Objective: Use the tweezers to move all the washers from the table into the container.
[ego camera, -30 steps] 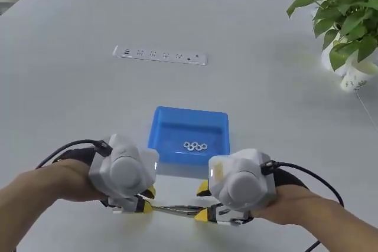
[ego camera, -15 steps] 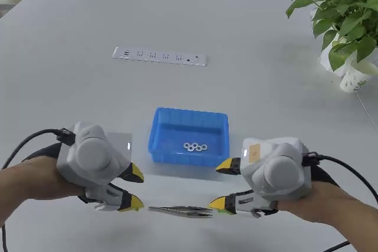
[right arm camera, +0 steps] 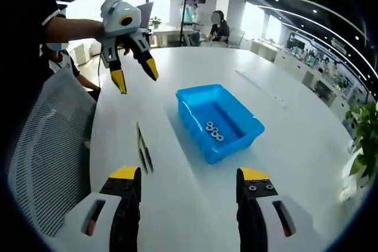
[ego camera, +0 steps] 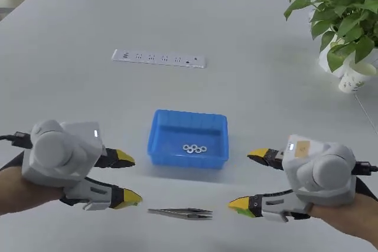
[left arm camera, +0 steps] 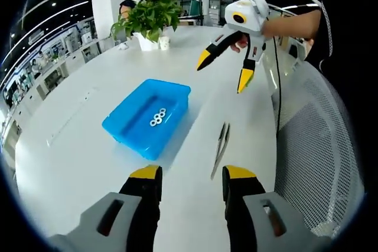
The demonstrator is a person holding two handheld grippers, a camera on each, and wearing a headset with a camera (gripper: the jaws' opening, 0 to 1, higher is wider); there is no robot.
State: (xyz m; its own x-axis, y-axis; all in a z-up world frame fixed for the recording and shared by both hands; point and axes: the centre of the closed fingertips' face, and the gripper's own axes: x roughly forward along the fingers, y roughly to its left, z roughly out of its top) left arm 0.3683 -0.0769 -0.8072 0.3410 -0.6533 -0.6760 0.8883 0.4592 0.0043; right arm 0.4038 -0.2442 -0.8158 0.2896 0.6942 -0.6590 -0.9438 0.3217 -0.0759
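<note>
A blue container [ego camera: 189, 137] sits mid-table with several washers [ego camera: 195, 148] inside; the container [left arm camera: 147, 117] and washers [left arm camera: 157, 117] also appear in the left gripper view, and the container [right arm camera: 220, 119] and washers [right arm camera: 214, 131] in the right gripper view. Metal tweezers [ego camera: 180, 212] lie flat on the table in front of it, between the grippers; the tweezers [left arm camera: 220, 147] [right arm camera: 142, 147] are touched by neither. My left gripper [ego camera: 125, 177] stands open at the left, raised off the table. My right gripper [ego camera: 251, 181] stands open at the right, empty.
A white power strip [ego camera: 159, 58] lies farther back on the grey table [ego camera: 71, 104]. A potted plant [ego camera: 345, 25] stands at the right rear. A mesh chair [left arm camera: 319, 146] is at the near edge. People sit in the background.
Both grippers let go of the tweezers and drew apart, left going left, right going right. The tweezers now lie free on the table.
</note>
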